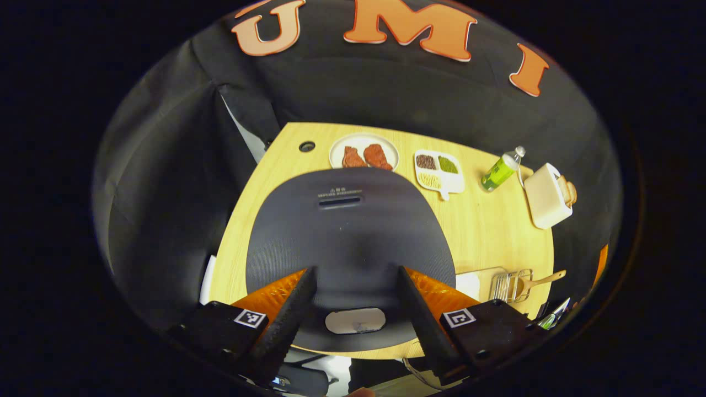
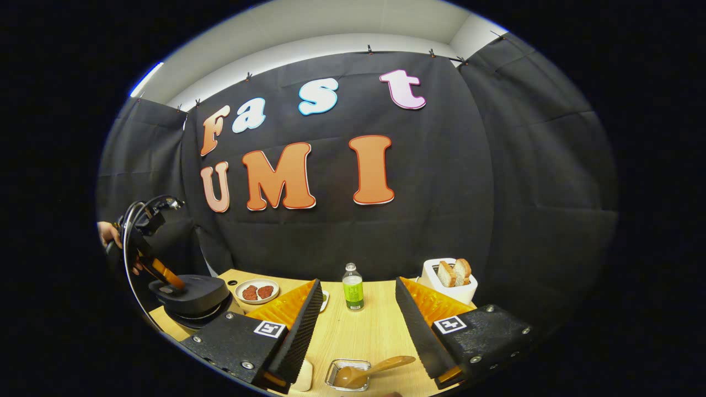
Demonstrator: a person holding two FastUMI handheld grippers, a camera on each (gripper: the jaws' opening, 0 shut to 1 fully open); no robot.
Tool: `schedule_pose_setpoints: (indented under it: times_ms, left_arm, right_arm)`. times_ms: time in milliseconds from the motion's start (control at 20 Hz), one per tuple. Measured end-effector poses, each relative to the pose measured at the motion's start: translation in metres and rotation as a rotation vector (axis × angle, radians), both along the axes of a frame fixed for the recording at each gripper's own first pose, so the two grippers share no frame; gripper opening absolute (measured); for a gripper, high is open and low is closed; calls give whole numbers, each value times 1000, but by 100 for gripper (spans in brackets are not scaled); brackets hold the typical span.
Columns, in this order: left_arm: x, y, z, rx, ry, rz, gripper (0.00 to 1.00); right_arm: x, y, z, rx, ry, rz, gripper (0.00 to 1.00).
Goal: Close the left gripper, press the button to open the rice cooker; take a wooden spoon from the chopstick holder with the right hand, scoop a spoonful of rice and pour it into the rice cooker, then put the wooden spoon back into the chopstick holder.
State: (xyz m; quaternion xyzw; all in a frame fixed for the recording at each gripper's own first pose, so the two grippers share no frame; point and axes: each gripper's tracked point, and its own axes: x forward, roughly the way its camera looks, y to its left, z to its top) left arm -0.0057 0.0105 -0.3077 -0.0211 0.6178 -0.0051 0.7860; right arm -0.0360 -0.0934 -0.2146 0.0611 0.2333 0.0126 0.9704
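The dark grey rice cooker [image 1: 353, 231] lies right below my left gripper [image 1: 356, 270], lid down, its pale button [image 1: 356, 321] at the near edge between the fingers. This gripper is open and holds nothing. In the right gripper view the cooker [image 2: 190, 295] sits at the table's left end, with the left gripper [image 2: 162, 273] in a hand just above it. The wooden spoon [image 2: 367, 370] rests in the metal chopstick holder [image 2: 333, 380] under my open, empty right gripper [image 2: 357, 282]. The left gripper view has the spoon [image 1: 543, 280] and holder [image 1: 510, 284] right of the cooker.
On the wooden table [image 1: 485, 231] stand a plate of meat [image 1: 364, 151], a divided dish [image 1: 438, 171], a green bottle [image 1: 501, 170] and a white toaster [image 1: 547, 196] with bread. A pale container [image 2: 303, 375] sits left of the holder.
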Motion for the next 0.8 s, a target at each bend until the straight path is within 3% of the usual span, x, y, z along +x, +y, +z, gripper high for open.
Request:
schedule_pose_setpoints:
  times_ms: [100, 450, 600, 800]
  left_arm:
    - [-13, -3, -15, 7, 65, -14, 99]
    - [-8, -5, -21, 5, 81, -25, 99]
    - [-7, -4, -18, 11, 42, -17, 100]
    - [-7, -6, -17, 36, -116, -3, 99]
  right_arm:
    - [-2, 3, -3, -5, 13, 10, 83]
    - [-2, 14, -10, -5, 30, 21, 83]
    - [1, 19, -5, 24, 36, 22, 83]
    - [9, 24, -1, 3, 22, 22, 83]
